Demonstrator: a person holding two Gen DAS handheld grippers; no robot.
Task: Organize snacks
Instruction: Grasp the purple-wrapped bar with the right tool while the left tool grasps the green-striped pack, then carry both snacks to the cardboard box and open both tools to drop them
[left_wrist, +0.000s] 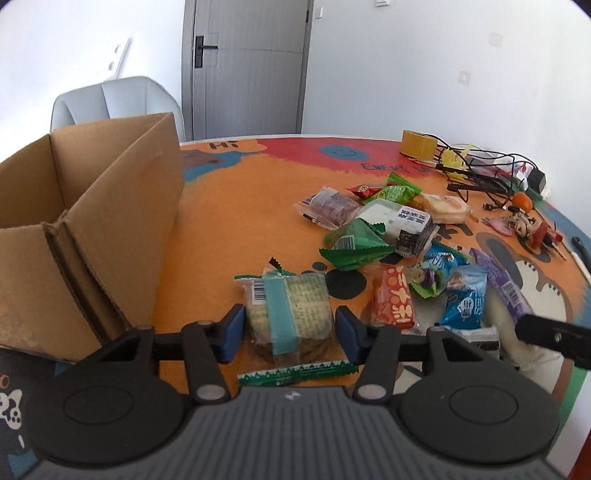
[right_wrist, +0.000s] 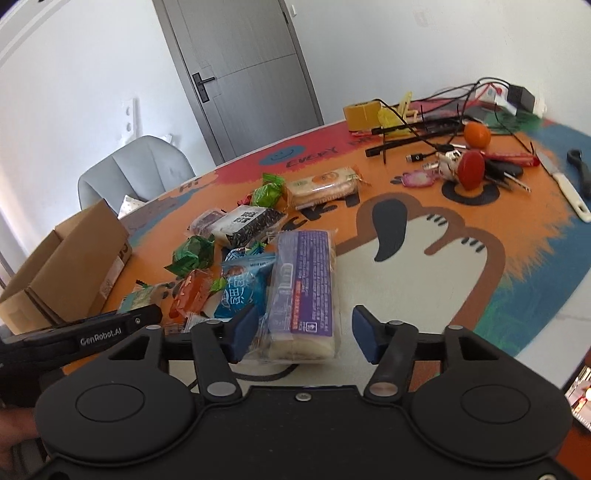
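Lying flat on the round cartoon-printed orange table (left_wrist: 229, 229), just right of the open brown cardboard box (left_wrist: 85, 221): a clear-wrapped cake packet with a teal band and green serrated ends (left_wrist: 290, 314). Bracketed by the left gripper (left_wrist: 290, 332), blue pads close on either side, contact with the wrapper impossible to judge, so grip state not readable. Farther right of the box, a heap of snacks: a green foil packet (left_wrist: 354, 242), a black-and-white wrapped bar (left_wrist: 400, 225), a red-orange packet (left_wrist: 393, 299), a blue pouch (left_wrist: 463, 299).

At the heap's right edge, a long purple-labelled clear bread packet (right_wrist: 304, 284), flat on the table. Straddled by the right gripper (right_wrist: 301, 334), spread wide: left pad touching or nearly touching the wrapper, right pad standing clear of it. Pressed against the packet's left side, the blue pouch (right_wrist: 242, 291); beyond that, the tip of the left gripper (right_wrist: 122, 321) and the box (right_wrist: 70, 266).

Well past the heap from the box: a yellow tape roll (left_wrist: 419, 144), tangled black cables (left_wrist: 480, 173), an orange fruit (right_wrist: 477, 135), keys with a red fob (right_wrist: 471, 170), a white-handled knife (right_wrist: 565, 184).

Behind the box, a grey padded chair (left_wrist: 110, 99), a grey door (left_wrist: 245, 66), white walls.
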